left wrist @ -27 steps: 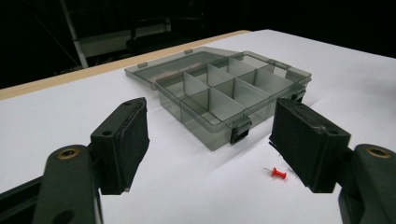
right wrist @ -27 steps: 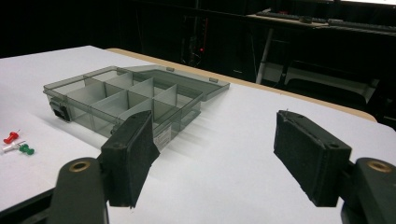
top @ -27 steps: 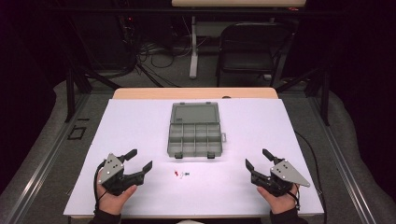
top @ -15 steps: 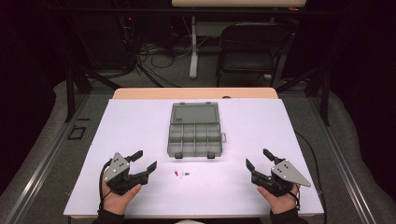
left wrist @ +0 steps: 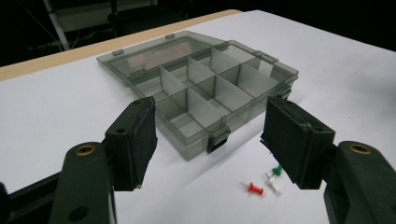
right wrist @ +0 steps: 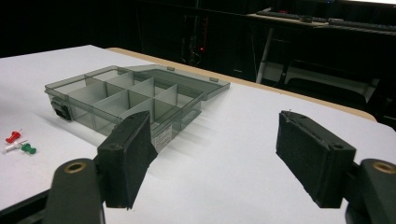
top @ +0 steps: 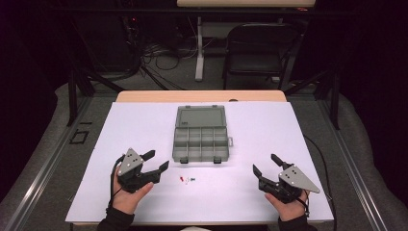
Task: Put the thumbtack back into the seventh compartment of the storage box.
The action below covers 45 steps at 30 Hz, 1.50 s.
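Hovering left gripper near pushpins on counter before organizer box | both jaws open, empty; right gripper idle | risk: tiny pins skid or roll when pinched, slipping from the pads.
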### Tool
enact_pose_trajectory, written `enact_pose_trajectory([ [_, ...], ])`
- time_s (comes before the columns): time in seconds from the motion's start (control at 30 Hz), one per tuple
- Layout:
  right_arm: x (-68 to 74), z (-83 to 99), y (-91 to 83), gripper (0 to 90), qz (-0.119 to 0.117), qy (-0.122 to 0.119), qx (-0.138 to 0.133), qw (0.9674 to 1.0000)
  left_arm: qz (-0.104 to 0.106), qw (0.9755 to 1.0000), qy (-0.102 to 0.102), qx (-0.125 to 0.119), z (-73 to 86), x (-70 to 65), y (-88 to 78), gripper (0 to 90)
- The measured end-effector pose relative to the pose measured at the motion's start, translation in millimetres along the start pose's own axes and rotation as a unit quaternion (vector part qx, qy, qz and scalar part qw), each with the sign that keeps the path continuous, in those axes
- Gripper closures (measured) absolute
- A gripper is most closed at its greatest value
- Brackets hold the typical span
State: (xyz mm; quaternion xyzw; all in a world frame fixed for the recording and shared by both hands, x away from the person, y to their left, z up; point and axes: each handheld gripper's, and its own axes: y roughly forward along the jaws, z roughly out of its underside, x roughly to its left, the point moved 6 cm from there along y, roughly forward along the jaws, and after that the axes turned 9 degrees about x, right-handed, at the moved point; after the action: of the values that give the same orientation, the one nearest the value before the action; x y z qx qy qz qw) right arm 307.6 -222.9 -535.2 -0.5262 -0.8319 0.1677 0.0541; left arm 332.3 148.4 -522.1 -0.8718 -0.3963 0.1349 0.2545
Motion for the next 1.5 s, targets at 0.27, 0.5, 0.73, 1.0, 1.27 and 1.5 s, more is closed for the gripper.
enact_pose_trajectory([
  [0.27,-0.3,-0.2,-0.1,25.4,-0.003,0.003,0.001,1.0000,0.021,0.9996,-0.006,0.017,-3.6,-11.8,18.1,36.1],
  [0.5,0.8,0.0,1.0,25.3,-0.006,0.005,0.002,1.0000,0.037,0.9986,-0.011,0.038,2.8,-16.7,28.5,40.5],
  [0.73,0.8,0.1,1.1,23.6,-0.010,0.010,0.006,0.9999,0.052,0.9968,-0.022,0.057,11.5,-19.0,34.4,45.0],
  [1.0,2.6,-0.1,1.5,22.4,-0.021,0.015,0.004,0.9997,0.064,0.9945,-0.021,0.080,21.3,-23.9,40.6,49.2],
  [1.27,1.6,-0.3,1.4,20.5,-0.020,0.019,0.004,0.9996,0.065,0.9925,-0.021,0.102,32.5,-27.0,48.0,52.3],
  [1.5,3.0,-0.3,2.2,20.0,-0.021,0.018,0.006,0.9996,0.059,0.9911,-0.018,0.118,39.5,-28.1,55.1,54.7],
])
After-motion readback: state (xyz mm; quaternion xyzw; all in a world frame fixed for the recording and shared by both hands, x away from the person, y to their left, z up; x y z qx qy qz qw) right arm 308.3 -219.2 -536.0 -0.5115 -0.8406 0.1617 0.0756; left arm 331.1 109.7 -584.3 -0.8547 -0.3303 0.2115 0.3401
